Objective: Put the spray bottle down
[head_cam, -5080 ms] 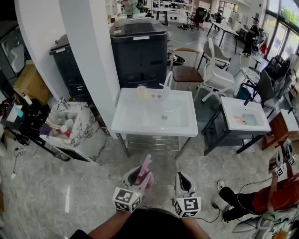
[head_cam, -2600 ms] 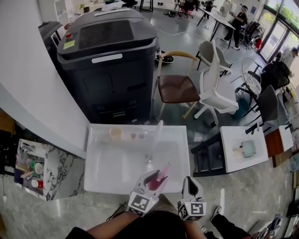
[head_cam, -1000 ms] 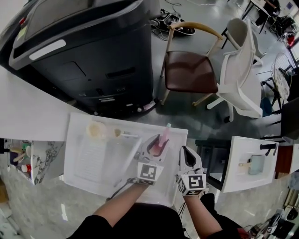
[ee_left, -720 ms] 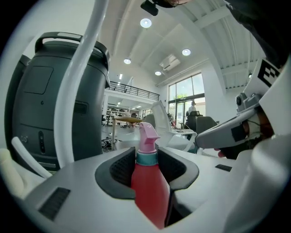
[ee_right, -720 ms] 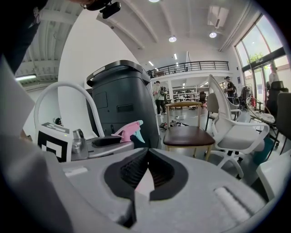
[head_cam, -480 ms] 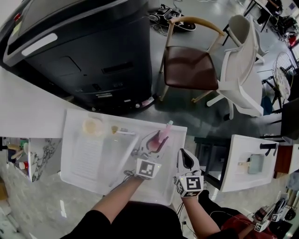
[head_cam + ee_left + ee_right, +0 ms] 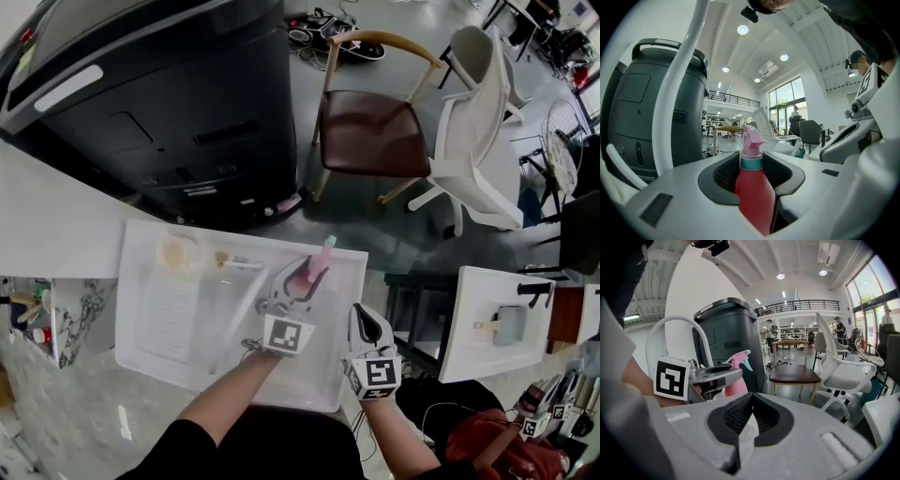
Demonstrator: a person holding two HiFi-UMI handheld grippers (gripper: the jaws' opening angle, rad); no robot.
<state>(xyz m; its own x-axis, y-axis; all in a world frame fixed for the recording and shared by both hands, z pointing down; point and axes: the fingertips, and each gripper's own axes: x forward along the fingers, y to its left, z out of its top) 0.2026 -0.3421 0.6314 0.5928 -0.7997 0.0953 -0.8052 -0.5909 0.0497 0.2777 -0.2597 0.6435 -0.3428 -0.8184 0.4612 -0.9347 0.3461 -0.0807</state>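
I'm over the white sink (image 7: 159, 323) with the put-down not yet made; next, I reckon, lower the bottle base-first onto a flat spot, then open up. My left gripper (image 7: 752, 176) is half-closed, clamped on the red spray bottle (image 7: 754, 192) above the basin's two o'clock corner, and my right gripper (image 7: 751, 420), at its four o'clock, is closed and empty. The basin looks bare, apart from a pale round thing (image 7: 176, 251) on the ledge at ten o'clock.
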